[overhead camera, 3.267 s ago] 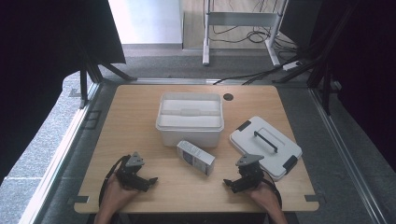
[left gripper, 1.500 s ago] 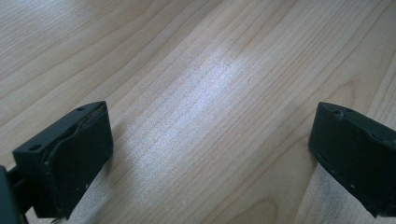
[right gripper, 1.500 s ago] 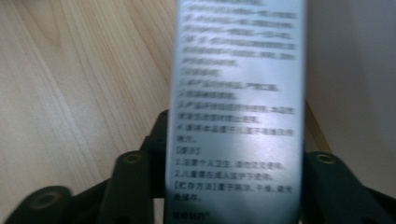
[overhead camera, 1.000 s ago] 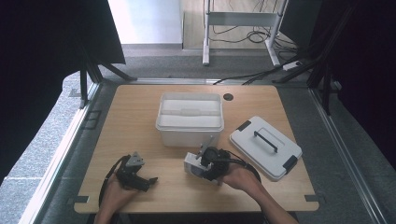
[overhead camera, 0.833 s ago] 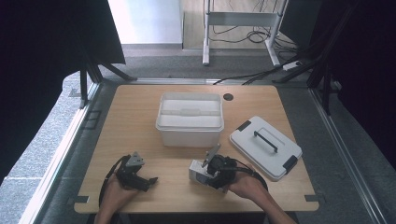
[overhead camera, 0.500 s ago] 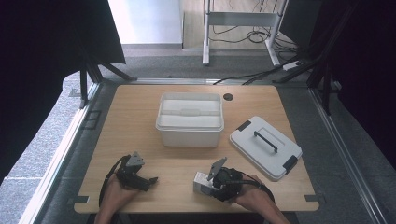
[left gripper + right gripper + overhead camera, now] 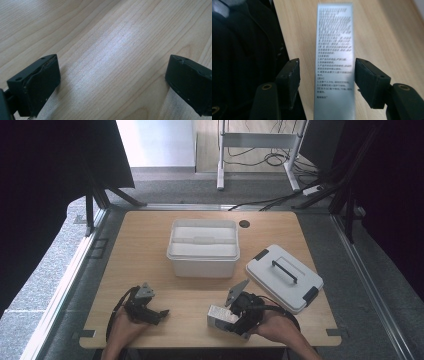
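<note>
A small silver carton (image 7: 219, 315) with printed text lies on the wooden table (image 7: 150, 250) near its front edge. My right gripper (image 7: 236, 318) is right behind it, held by a hand. In the right gripper view the carton (image 7: 334, 37) lies lengthwise between the jaws of my right gripper (image 7: 327, 72). The jaws have just been opening and stand off both of its sides, so the gripper is open. My left gripper (image 7: 156, 313) rests at the front left, and in its own view the left gripper (image 7: 112, 72) is open over bare wood.
A white lidless bin (image 7: 203, 227) stands at the table's middle. Its lid (image 7: 283, 277) with a dark handle lies to the right. A round cable hole (image 7: 244, 224) sits behind the bin. The person's dark clothing (image 7: 242, 50) borders the table edge.
My right gripper pulled the carton from the table's middle toward the front edge, then spread its jaws off it. The left gripper stayed still.
</note>
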Motion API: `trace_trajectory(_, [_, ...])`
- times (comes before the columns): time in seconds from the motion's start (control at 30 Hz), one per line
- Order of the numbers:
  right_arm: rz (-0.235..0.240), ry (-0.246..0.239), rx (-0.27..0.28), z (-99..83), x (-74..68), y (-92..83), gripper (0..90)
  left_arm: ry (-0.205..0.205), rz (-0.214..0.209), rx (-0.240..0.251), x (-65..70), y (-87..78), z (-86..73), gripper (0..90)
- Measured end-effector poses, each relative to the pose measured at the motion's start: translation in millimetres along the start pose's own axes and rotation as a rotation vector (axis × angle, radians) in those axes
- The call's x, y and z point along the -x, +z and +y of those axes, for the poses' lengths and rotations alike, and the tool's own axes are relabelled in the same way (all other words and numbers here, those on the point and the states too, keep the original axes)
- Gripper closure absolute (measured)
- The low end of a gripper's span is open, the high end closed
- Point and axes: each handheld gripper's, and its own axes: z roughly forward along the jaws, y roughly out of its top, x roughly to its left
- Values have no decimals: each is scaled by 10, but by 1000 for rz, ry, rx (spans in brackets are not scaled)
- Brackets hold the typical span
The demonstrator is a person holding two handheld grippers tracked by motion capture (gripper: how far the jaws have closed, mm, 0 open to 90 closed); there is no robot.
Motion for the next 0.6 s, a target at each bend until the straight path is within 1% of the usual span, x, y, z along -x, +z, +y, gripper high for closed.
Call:
trace_trajectory(0.13, [10,20,32,64,82,-197,382,0,0,0,0,0,0,0])
trace_trajectory(0.23, [-11,47,54,88,180,-308,381,0,-1,-1,-1,-1,1,0])
trace_trajectory(0.3, [-29,67,66,80,261,-341,379,0,-1,-1,-1,0,1,0])
trace_trajectory(0.43, [-68,112,76,7,427,-295,360,-10,-7,3,-8,-2,3,0])
trace_trajectory(0.5, [-83,125,81,-40,498,-244,347,-24,-24,12,-33,-5,9,0])
trace_trajectory(0.53, [-94,134,85,-67,539,-213,338,-31,-41,11,-58,-9,20,0])
trace_trajectory(0.6, [-130,144,92,-117,619,-149,311,-33,-46,19,-108,-29,76,0])
